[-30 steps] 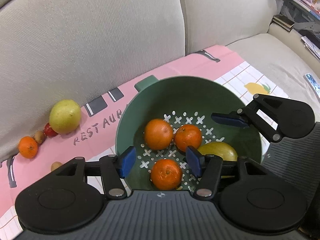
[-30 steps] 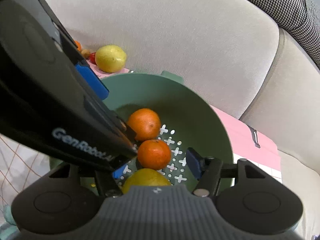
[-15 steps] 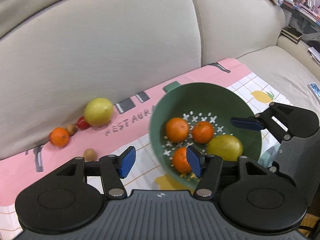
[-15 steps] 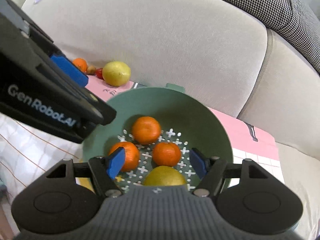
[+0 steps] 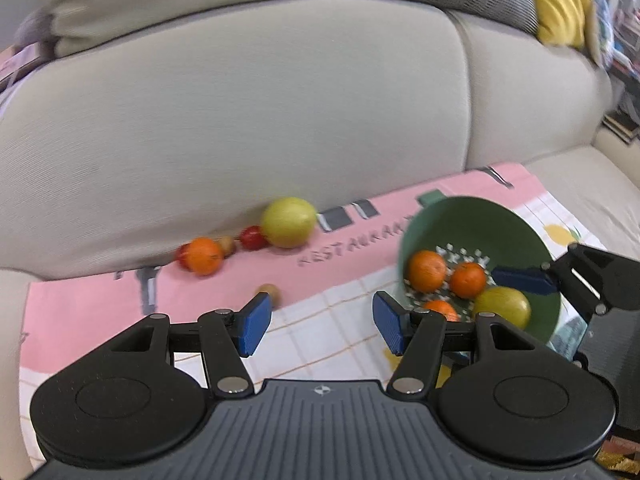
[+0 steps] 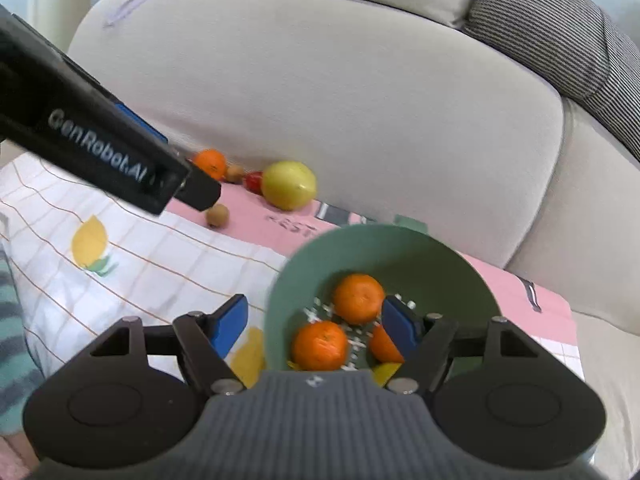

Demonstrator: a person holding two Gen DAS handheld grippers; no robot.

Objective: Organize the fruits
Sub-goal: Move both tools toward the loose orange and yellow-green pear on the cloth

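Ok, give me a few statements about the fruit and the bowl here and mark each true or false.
1. The green colander bowl holds three oranges. True.
2. The left hand-held gripper grips an orange. False: it is open and empty.
3. A large yellow fruit lies outside the bowl, by the sofa back. True.
4. The cloth is blue. False: it is pink and white.
5. The right hand-held gripper is open. True.

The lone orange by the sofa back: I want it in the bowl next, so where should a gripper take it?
Grip the orange across its widest middle, coming from above and the front. The sofa back blocks the rear and a small brown fruit crowds one side. The left gripper, open, is probably better placed.
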